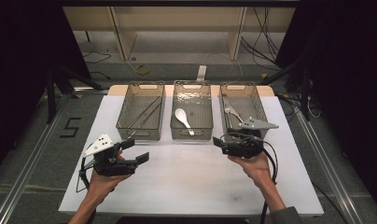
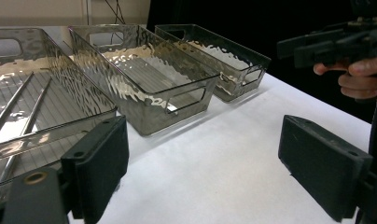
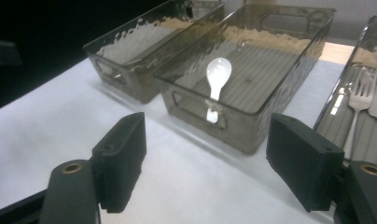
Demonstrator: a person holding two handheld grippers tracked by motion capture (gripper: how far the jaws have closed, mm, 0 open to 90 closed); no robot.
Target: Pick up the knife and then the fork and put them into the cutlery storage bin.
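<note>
High view: my left tongs (image 1: 134, 151) hover over the white matte surface (image 1: 191, 186), just in front of the left smoky ribbed plastic bin (image 1: 141, 112), jaws wide apart, nothing held. My right tongs (image 1: 222, 142) sit by the front edge of the right bin (image 1: 244, 112), also holding nothing. Three matching bins stand in a row: the left has a pair of thin metal chopsticks (image 1: 144, 116), the middle bin (image 1: 191, 114) a white glossy ceramic soup spoon (image 1: 182, 118), the right a steel fork (image 1: 229, 109). I'd say this is a sorting job at rest, between picks, with no item out on the surface.

Left gripper view: both black pads spread far apart, bare surface between. Chopsticks (image 2: 18, 112) lie flat on the ribbed floor of the nearest bin. The walls are wavy, translucent and reflective.

Right gripper view: jaws wide open, empty, aimed at the middle bin's front wall (image 3: 214, 116). Spoon (image 3: 217, 74) rests bowl away from me, handle toward the cut-out grip. Fork (image 3: 361, 100) is at the right edge.

Next move, my guess: come over the rim and down. The spoon is smooth and rounded, so pinch the handle.
</note>
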